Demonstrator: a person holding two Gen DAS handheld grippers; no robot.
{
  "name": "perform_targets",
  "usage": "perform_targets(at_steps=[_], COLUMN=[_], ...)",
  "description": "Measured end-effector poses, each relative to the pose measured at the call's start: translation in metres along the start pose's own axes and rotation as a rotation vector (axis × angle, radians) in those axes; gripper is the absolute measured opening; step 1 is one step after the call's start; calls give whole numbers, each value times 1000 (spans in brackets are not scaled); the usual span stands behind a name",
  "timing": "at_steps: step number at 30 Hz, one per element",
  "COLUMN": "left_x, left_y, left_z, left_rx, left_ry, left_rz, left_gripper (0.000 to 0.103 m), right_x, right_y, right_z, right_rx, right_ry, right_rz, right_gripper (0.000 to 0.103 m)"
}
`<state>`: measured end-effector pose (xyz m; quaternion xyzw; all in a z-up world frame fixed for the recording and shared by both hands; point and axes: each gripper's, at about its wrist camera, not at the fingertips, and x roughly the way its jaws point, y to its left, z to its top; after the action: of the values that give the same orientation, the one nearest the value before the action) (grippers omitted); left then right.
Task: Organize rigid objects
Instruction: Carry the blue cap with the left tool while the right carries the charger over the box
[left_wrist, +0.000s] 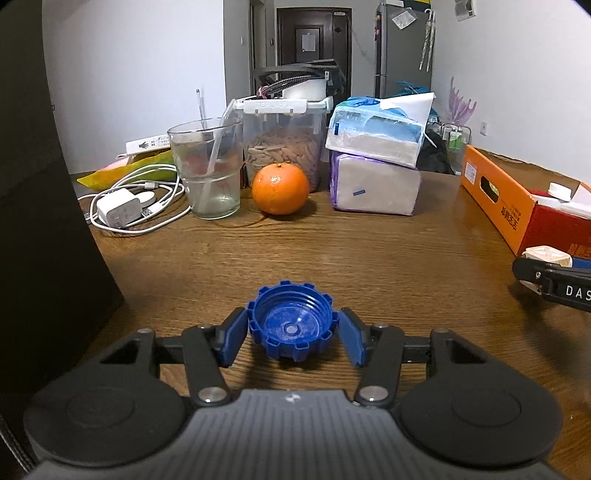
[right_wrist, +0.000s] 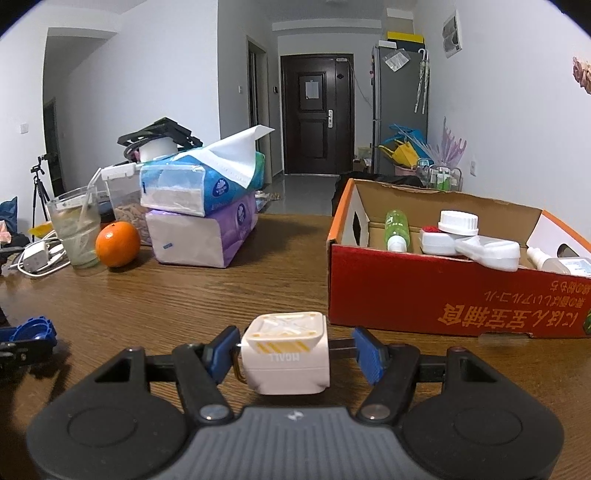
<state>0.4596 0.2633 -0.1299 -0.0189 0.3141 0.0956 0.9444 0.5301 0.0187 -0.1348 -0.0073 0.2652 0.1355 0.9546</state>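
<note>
A blue ribbed bottle cap lies open side up on the wooden table, and my left gripper is shut on it, a blue pad touching each side. A white cube-shaped box with yellow stripes sits between the fingers of my right gripper. The left pad is right beside it, while a clear gap separates it from the right pad, so the jaws are open. The left wrist view shows this cube at the far right edge; the right wrist view shows the blue cap at the far left.
An orange-and-red cardboard box on the right holds a green bottle and white containers. At the back stand a glass with a straw, an orange, stacked tissue packs, a snack jar and a charger with cables.
</note>
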Motion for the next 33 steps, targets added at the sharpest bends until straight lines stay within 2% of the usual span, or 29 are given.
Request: perform_targets(at_steps=[9,17,22,33], left_x=[-2,-14,-17,-37], left_y=[1,-9,-12,-51], left_z=[0,-2,-2,-12], left_rx=[-6,36,17,41], left_ry=[-7,-66,-69,-99], left_rz=[15,46,53,30], left_gripper=[55,55,55,55], right_x=[-8,-20,-30,-59], right_y=[2,0,-5,-26], right_z=[-1,-4,-7,-17], right_rx=[-11,-13,-5,20], right_ry=[-38,-68,-79,-125], right_rz=[10,15,19,19], right_gripper=[66,66,66,66])
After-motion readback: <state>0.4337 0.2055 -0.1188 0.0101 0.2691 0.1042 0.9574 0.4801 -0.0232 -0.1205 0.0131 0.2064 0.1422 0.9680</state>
